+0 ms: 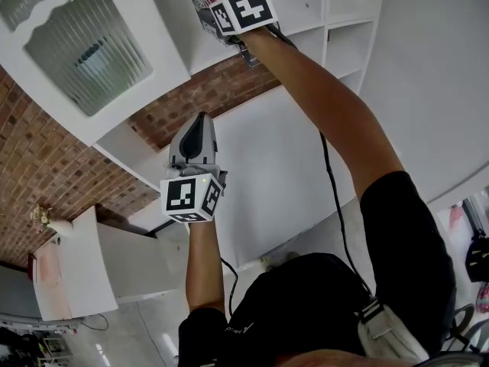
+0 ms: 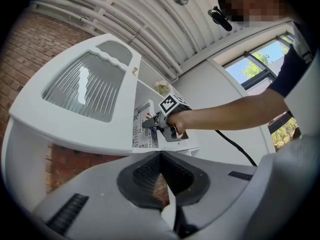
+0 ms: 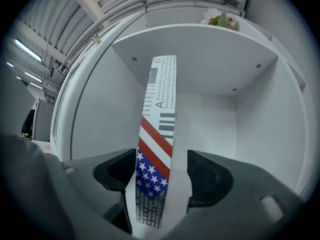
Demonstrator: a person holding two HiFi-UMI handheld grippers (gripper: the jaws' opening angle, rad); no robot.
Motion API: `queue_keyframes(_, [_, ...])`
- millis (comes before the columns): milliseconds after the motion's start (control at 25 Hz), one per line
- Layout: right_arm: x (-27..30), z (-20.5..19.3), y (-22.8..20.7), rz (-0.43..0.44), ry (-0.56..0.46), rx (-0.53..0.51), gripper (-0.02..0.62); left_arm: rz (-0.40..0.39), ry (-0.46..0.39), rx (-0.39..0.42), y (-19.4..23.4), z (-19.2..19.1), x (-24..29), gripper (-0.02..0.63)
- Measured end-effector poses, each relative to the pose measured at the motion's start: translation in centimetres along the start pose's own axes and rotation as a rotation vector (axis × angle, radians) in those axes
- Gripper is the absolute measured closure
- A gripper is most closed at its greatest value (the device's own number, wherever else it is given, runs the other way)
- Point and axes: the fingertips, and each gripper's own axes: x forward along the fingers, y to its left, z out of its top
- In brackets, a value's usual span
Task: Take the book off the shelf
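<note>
The book (image 3: pixel 157 134), its spine printed with stars, stripes and black text, stands upright in a white shelf compartment (image 3: pixel 215 59). My right gripper (image 3: pixel 156 176) is open, its jaws either side of the spine's lower end with small gaps. From the head view the book (image 1: pixel 202 2) sits at the top, with the right gripper (image 1: pixel 221 30) reaching up to it. In the left gripper view the book (image 2: pixel 144 126) shows beside the right gripper (image 2: pixel 151 123). My left gripper (image 1: pixel 200 122) hangs lower in front of the shelf unit, shut and empty (image 2: pixel 161 156).
A cabinet door with ribbed glass (image 1: pixel 84 44) stands open left of the book's compartment. A brick wall (image 1: pixel 46 159) lies behind the white shelf unit (image 1: pixel 336 29). Dried flowers (image 3: pixel 217 19) rest on top of the unit. A black cable (image 1: pixel 332 197) trails from the right gripper.
</note>
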Motion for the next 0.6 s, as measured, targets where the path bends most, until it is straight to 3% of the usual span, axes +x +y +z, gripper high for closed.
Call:
queue_keyframes(440, [3.5, -0.1, -0.2, -0.026, 0.071, -0.001, 0.288, -0.025, 0.002, -0.010, 0.9, -0.9, 0.6, 0.609])
queue_keyframes(520, [3.7, -0.4, -0.5, -0.043, 0.080, -0.007, 0.308, -0.021, 0.004, -0.010, 1.2, -1.0, 0.5, 0.609])
queue_keyframes(600, [3.7, -0.5, -0.8, -0.059, 0.079, -0.013, 0.396, -0.016, 0.005, -0.011, 1.4, -1.1, 0.3, 0.609])
